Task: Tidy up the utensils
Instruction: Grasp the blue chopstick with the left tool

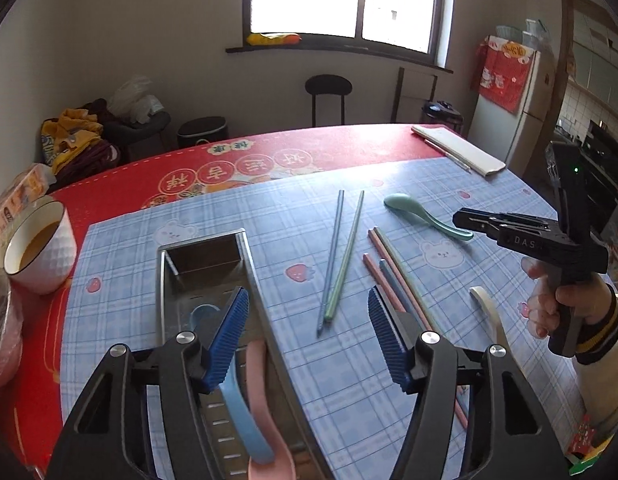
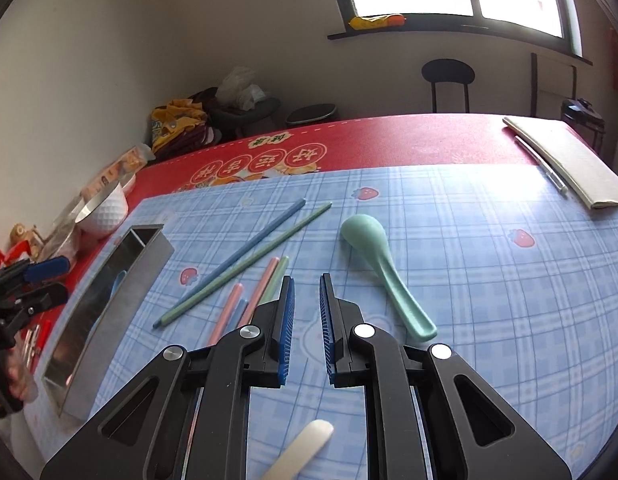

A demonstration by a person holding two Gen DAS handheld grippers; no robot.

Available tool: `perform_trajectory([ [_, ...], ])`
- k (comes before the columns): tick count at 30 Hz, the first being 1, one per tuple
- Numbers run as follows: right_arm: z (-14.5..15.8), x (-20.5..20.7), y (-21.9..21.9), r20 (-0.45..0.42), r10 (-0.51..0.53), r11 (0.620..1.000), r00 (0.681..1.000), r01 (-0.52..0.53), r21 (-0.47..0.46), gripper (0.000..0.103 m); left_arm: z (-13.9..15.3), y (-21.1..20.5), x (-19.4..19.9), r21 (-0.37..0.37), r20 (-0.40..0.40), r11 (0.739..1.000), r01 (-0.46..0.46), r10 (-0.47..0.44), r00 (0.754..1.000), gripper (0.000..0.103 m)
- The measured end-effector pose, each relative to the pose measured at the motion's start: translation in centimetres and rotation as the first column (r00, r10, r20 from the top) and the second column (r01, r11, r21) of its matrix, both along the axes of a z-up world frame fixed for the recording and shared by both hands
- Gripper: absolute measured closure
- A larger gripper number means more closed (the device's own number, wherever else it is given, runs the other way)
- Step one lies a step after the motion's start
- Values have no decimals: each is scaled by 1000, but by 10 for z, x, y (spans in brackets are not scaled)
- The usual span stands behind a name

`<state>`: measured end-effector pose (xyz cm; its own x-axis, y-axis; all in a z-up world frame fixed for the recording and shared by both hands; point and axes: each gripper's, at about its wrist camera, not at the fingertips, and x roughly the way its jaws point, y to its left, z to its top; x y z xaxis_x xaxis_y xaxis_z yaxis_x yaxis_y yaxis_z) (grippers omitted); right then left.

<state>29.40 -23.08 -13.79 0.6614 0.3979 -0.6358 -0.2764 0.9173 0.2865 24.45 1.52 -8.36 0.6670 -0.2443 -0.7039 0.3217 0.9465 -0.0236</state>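
Observation:
In the left wrist view my left gripper (image 1: pixel 307 300) stands open over the right rim of a steel tray (image 1: pixel 201 264), nothing between its blue pads. A blue spoon (image 1: pixel 241 408) and a pink spoon (image 1: pixel 265 392) lie in the tray. On the plaid mat lie a blue and green chopstick pair (image 1: pixel 341 256), pink, green and blue chopsticks (image 1: pixel 389 268), a green spoon (image 1: pixel 425 216) and a white spoon (image 1: pixel 489 312). My right gripper (image 2: pixel 307 280) is shut and empty, hovering just left of the green spoon (image 2: pixel 373 256), above the white spoon (image 2: pixel 305 444).
A white bowl (image 1: pixel 41 248) with brownish liquid stands left of the tray on the red tablecloth. A folded white cloth (image 2: pixel 569 160) and a pen (image 2: pixel 541 164) lie at the far right corner. A person's hand (image 1: pixel 569 304) holds the right gripper.

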Motion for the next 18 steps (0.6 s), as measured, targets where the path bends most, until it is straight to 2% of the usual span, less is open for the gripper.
perform_trajectory([
  [3,-7,5,-17,-4,-28,999,1000,28,46,89,-11,-29,43,45,-84,997,56,-52,995,57],
  [5,-15,8,-33,-36,-55,995,998,57,77,89,-21,-45,71,76,-133,994,82,-72,989,62],
  [7,-20,11,-49,-64,-90,989,994,96,109,89,-34,-54,99,81,-186,992,97,-81,979,80],
  [9,-25,14,-64,-102,-136,979,985,150,140,89,-45,-61,124,100,-219,991,93,-69,973,88],
  [12,-29,17,-76,-139,-163,965,977,187,181,89,-57,-68,149,100,-255,990,96,-67,965,88],
  [15,-28,16,-77,-133,-165,964,977,188,189,89,-67,-72,162,89,-272,989,117,-89,958,88],
  [18,-26,15,-75,-124,-157,965,980,179,193,89,-76,-71,172,106,-294,989,102,-67,953,95],
])
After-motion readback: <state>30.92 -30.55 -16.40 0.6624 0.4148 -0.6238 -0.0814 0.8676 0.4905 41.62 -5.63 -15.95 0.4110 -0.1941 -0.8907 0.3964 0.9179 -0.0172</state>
